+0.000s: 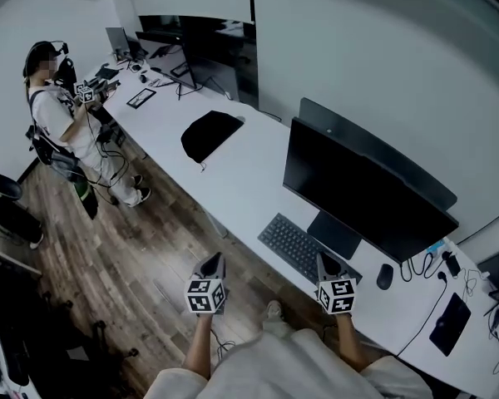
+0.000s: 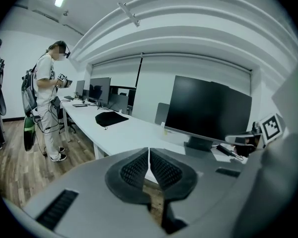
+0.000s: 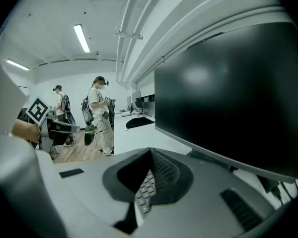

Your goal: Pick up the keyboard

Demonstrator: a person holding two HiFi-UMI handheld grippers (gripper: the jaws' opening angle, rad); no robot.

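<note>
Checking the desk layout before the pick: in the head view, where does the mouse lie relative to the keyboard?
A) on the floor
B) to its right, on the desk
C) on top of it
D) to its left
B: the mouse lies on the white desk to the right of the keyboard, apart from it.

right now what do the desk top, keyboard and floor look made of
Desk top: smooth white laminate or painted board, going by its even, faintly glossy face. Keyboard: dark matt plastic, judging by the rows of moulded keys. Floor: brown wood-look planks with grain and seams; whether real wood or vinyl cannot be told.
</note>
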